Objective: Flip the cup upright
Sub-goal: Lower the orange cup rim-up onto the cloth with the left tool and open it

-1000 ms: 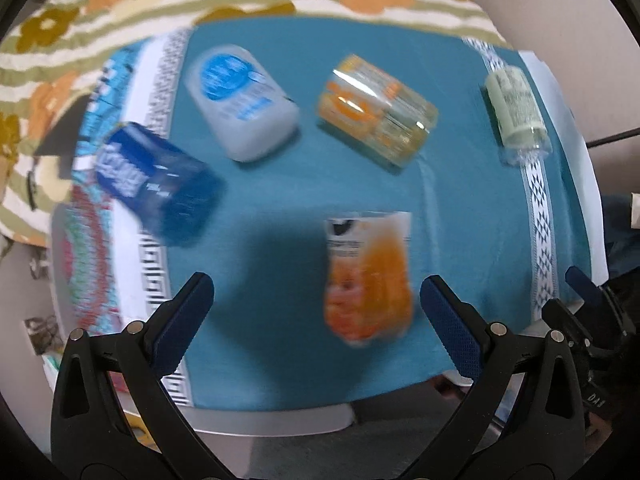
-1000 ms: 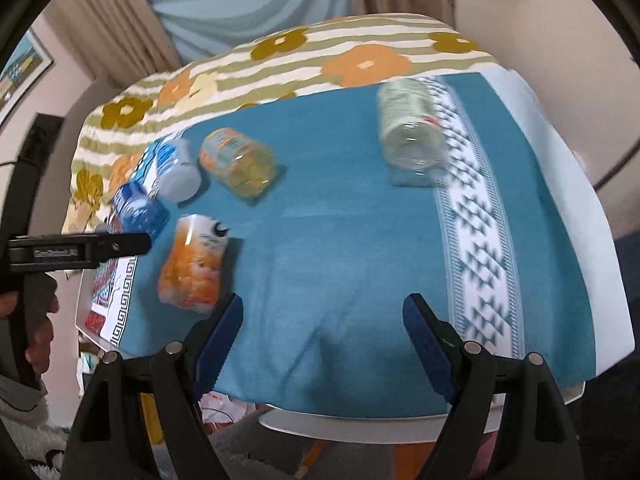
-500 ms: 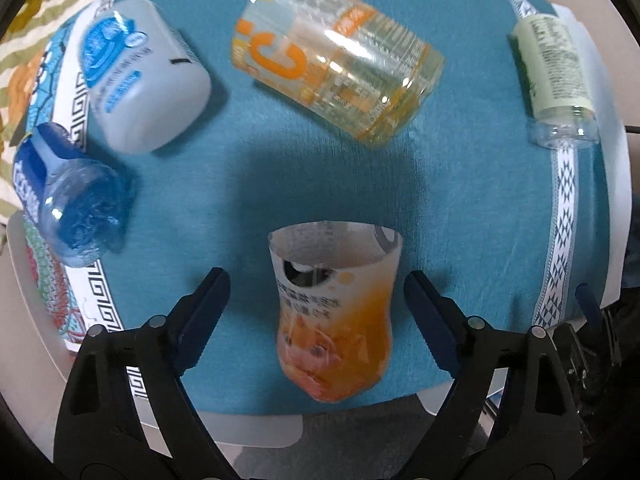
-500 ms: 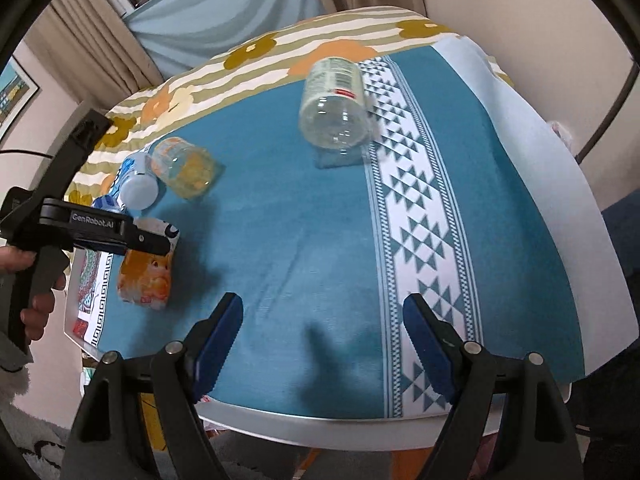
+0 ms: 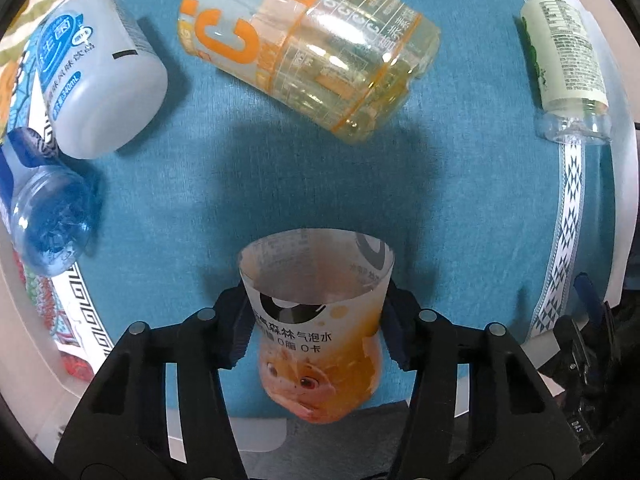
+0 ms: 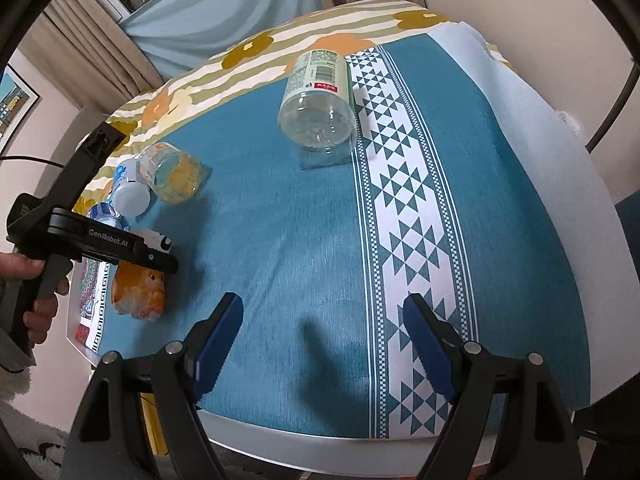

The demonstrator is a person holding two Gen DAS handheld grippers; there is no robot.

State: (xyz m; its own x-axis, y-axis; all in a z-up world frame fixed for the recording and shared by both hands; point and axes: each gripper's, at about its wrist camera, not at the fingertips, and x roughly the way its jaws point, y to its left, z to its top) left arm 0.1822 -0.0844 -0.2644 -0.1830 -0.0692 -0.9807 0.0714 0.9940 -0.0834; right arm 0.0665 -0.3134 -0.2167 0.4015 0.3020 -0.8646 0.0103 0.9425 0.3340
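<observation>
An orange cup cut from a bottle point(image 5: 318, 340) lies on its side on the teal cloth, open end facing away from me. My left gripper point(image 5: 318, 332) is shut on it, one pad on each side near the rim. In the right wrist view the same cup point(image 6: 138, 292) lies at the table's left edge under the left gripper's arm. My right gripper point(image 6: 320, 344) is open and empty above the near edge of the table.
Other cut bottles lie on their sides: a yellow-orange one point(image 5: 308, 48), a white one point(image 5: 96, 80), a blue one point(image 5: 48, 224) at the left edge, and a clear green-labelled one point(image 5: 568, 64) at the right. The table's near edge point(image 6: 320, 448) is close.
My left gripper moved forward and down onto the orange cup and its jaws closed on it. My right gripper drifted slightly and stayed open.
</observation>
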